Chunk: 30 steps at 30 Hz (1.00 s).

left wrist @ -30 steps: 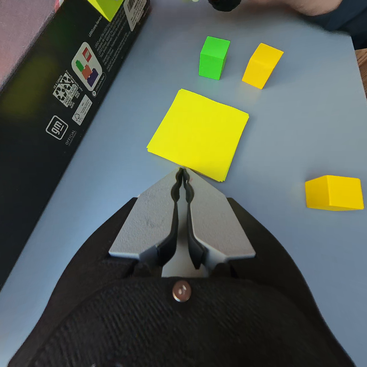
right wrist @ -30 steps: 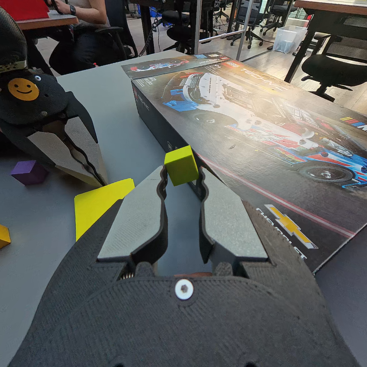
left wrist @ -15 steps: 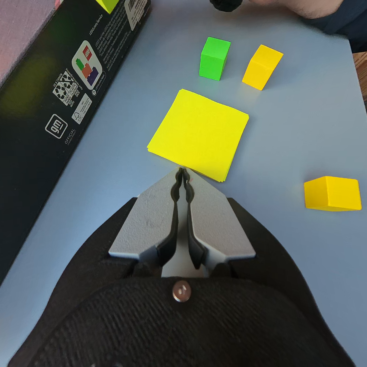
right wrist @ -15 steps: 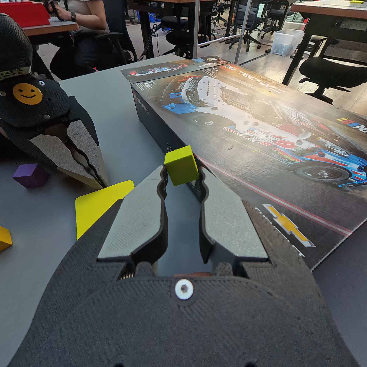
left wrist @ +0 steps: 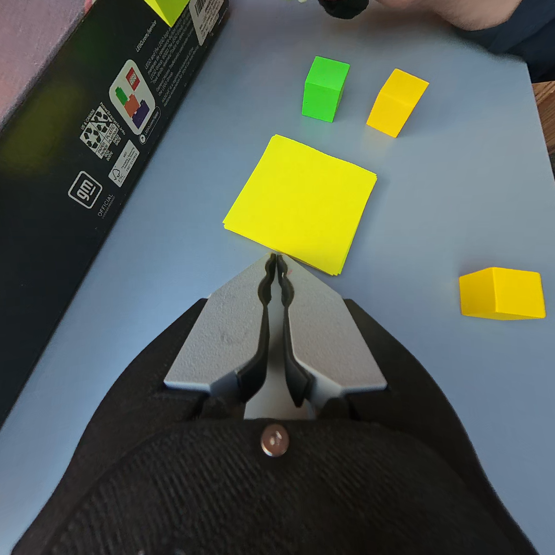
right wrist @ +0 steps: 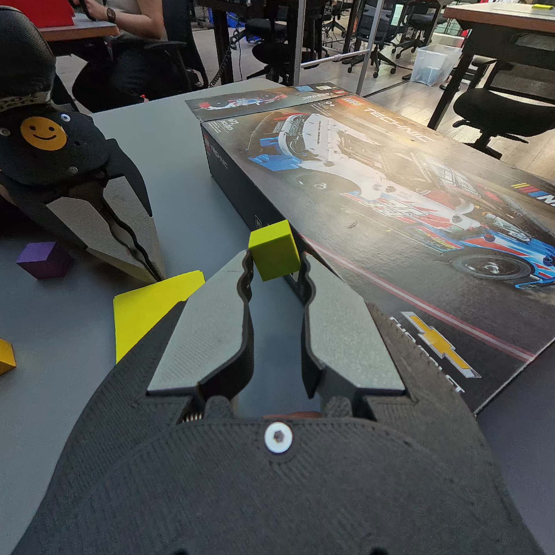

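one lime cube point(right wrist: 274, 250) between right fingers point(right wrist: 246, 270)

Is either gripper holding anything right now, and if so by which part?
The right gripper holds a lime-green cube by its lower side faces at the jaw tips. The left gripper is shut and holds nothing, by the yellow paper stack.

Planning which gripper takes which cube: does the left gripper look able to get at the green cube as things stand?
Probably yes. The left gripper, shut and holding nothing, sits at the near edge of the yellow paper stack; only that flat stack lies before the green cube.

Grey table point(left wrist: 450, 210) (blocks point(left wrist: 324, 90), box point(right wrist: 390, 210))
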{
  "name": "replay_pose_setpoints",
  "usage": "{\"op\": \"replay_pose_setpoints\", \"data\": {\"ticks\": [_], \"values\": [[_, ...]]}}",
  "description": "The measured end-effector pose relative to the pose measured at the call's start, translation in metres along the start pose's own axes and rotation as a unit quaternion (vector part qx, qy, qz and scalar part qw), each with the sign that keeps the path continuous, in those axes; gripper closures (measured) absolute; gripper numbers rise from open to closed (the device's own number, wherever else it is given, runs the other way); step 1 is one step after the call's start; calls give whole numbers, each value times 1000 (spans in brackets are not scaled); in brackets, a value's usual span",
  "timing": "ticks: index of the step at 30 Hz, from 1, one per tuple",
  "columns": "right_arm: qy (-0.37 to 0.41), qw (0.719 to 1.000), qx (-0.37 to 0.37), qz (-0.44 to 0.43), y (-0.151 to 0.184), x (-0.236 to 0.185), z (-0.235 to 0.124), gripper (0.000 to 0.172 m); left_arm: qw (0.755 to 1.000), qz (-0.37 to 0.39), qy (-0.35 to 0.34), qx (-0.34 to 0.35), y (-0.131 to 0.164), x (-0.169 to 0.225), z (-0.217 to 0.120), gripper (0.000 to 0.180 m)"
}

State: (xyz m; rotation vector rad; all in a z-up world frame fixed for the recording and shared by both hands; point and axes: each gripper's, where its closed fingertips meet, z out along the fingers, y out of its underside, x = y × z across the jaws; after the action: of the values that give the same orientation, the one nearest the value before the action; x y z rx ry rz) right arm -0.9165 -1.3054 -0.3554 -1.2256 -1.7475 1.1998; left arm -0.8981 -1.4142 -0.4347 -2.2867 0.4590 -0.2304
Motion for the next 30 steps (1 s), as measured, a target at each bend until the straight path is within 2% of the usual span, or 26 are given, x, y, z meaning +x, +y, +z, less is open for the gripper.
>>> {"op": "replay_pose_setpoints", "data": {"ticks": [13,18,23,27,30], "values": [[-14,1000,18,7,-6,-4,-5,143,1000,-16,2,0,0,-3,0,180],[-63,998,17,-12,-7,-24,-3,143,1000,-18,-7,0,1,-5,-2,175],[-123,989,26,-77,-14,-56,-11,143,998,-66,-7,7,2,-15,-5,165],[-146,986,-19,-81,-7,-65,-16,143,994,-98,-44,9,3,-32,-6,165],[-168,977,-99,-88,9,-77,-18,143,993,-104,-46,10,3,-34,-6,166]]}}
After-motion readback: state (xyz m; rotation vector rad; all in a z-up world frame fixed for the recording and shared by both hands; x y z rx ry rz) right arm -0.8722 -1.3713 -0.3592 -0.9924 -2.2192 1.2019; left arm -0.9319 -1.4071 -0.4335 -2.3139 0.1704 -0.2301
